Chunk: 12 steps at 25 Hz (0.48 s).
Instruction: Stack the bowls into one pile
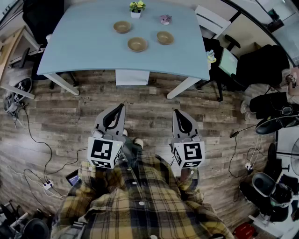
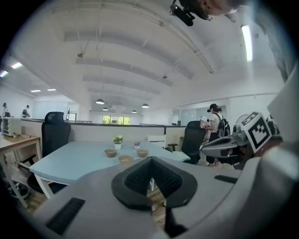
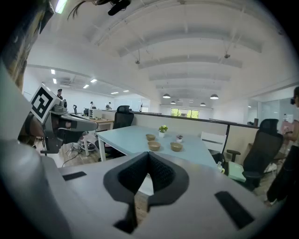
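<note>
Three tan bowls stand apart on the light blue table (image 1: 84, 51): one at the back left (image 1: 122, 26), one in front (image 1: 137, 44), one to the right (image 1: 165, 37). Both gripper views show them far ahead, the front bowl (image 2: 125, 159) (image 3: 154, 145) nearest. My left gripper (image 1: 118, 109) and right gripper (image 1: 178, 115) are side by side over the wooden floor, well short of the table's near edge, pointing at it. Each one's jaws (image 2: 151, 173) (image 3: 148, 162) are shut with nothing between them.
A small potted plant (image 1: 137, 7) and a little pink pot (image 1: 165, 19) sit behind the bowls. Black office chairs (image 1: 261, 63) and a white chair (image 1: 212, 19) stand to the right. Cables and a power strip (image 1: 47, 185) lie on the floor at left. A person (image 2: 216, 126) stands far off.
</note>
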Motion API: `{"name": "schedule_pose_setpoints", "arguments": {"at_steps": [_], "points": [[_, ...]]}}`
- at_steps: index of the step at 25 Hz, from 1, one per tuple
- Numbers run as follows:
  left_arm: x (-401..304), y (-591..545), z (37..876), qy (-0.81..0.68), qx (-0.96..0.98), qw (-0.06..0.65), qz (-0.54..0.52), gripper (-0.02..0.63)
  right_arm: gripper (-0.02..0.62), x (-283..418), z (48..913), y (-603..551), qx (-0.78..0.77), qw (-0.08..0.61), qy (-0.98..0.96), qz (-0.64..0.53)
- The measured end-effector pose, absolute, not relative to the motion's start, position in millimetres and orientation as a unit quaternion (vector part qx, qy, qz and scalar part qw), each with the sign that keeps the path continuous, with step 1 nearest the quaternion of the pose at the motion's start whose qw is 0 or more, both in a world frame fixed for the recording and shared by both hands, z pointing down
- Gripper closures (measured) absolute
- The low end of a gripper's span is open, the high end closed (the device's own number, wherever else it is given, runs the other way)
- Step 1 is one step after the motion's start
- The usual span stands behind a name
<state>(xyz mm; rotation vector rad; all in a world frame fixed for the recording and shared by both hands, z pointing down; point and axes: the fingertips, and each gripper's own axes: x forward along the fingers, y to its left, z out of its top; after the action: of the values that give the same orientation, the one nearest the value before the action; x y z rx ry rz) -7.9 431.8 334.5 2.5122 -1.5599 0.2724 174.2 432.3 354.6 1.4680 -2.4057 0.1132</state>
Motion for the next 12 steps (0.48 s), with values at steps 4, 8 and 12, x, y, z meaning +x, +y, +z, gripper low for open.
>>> {"name": "schedule_pose_setpoints", "arguments": {"at_steps": [4,8,12], "points": [[-2.8,441.3,335.8,-0.534,0.836,0.083,0.096,0.615,0.592,181.4,350.6,444.5,0.510,0.142,-0.848,0.039],[-0.7,450.8,337.1,-0.543,0.830,0.085,0.096,0.615,0.589,187.7,348.4,457.6,0.507,0.123,-0.852,0.039],[-3.4,452.9,340.5,-0.544,0.829,0.091,0.094,0.563,0.511,186.6,348.8,462.0,0.502,0.104,-0.857,0.053]]}}
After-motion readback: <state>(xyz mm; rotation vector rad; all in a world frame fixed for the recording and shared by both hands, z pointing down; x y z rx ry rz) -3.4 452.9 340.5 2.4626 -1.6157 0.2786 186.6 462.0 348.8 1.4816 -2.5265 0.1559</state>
